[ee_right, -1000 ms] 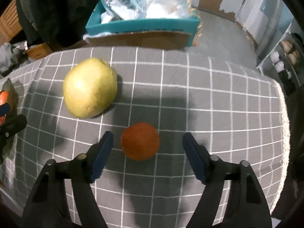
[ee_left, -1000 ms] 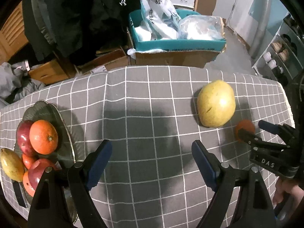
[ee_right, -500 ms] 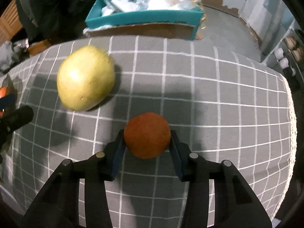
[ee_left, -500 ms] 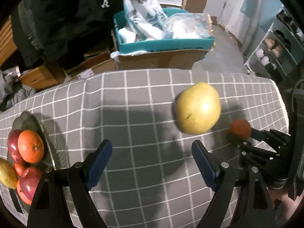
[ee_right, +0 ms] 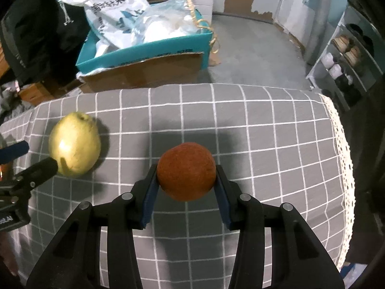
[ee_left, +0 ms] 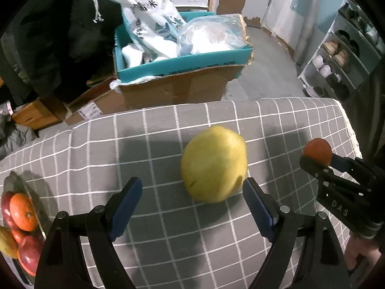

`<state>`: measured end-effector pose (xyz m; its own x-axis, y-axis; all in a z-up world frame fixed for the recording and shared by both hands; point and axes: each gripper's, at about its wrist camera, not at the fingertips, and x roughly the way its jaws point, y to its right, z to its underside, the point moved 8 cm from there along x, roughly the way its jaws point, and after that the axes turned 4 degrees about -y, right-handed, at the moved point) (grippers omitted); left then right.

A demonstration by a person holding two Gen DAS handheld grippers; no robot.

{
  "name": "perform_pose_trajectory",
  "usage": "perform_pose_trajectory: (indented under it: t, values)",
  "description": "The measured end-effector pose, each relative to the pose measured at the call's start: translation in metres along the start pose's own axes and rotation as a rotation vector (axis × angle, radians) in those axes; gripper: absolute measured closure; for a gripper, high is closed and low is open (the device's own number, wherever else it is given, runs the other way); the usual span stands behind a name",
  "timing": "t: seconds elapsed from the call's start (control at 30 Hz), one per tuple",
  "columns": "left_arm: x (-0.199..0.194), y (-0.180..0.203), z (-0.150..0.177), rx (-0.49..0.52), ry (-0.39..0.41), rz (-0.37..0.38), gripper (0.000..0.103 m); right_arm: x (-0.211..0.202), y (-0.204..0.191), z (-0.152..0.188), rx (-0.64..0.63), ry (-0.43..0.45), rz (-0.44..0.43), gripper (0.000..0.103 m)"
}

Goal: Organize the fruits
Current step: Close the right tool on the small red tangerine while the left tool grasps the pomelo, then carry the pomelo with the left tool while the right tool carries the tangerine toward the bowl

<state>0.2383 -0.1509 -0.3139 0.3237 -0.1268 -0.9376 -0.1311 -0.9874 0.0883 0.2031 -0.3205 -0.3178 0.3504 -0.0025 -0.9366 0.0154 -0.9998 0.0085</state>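
My right gripper (ee_right: 186,185) is shut on a small orange fruit (ee_right: 186,174) and holds it above the grey checked tablecloth; it also shows in the left wrist view (ee_left: 317,150). My left gripper (ee_left: 192,204) is open, its right finger beside a large yellow-green fruit (ee_left: 214,163) that lies on the cloth; this fruit also shows in the right wrist view (ee_right: 74,144). A glass plate (ee_left: 18,183) at the far left holds an orange (ee_left: 22,212), red apples (ee_left: 30,252) and a yellow fruit.
The table's far edge and right lace-trimmed edge (ee_right: 341,149) are close. Beyond the table stand a teal and cardboard box (ee_left: 178,77) with plastic bags, and a shoe rack (ee_left: 336,60) at right.
My right gripper closed on the orange fruit and lifted it off the cloth. My left gripper moved right, bringing the yellow-green fruit near its right finger; the plate slid toward the left edge.
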Motion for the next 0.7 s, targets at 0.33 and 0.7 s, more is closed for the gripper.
perform_pose_trajectory:
  t: [0.33, 0.7]
  values:
    - [0.031, 0.017, -0.005, -0.006, -0.044, 0.023, 0.016, 0.002, 0.004, 0.005, 0.021, -0.010, -0.010, 0.060]
    - [0.038, 0.020, -0.003, -0.025, -0.046, 0.078, 0.031, 0.005, 0.005, 0.008, 0.012, -0.017, -0.004, 0.060]
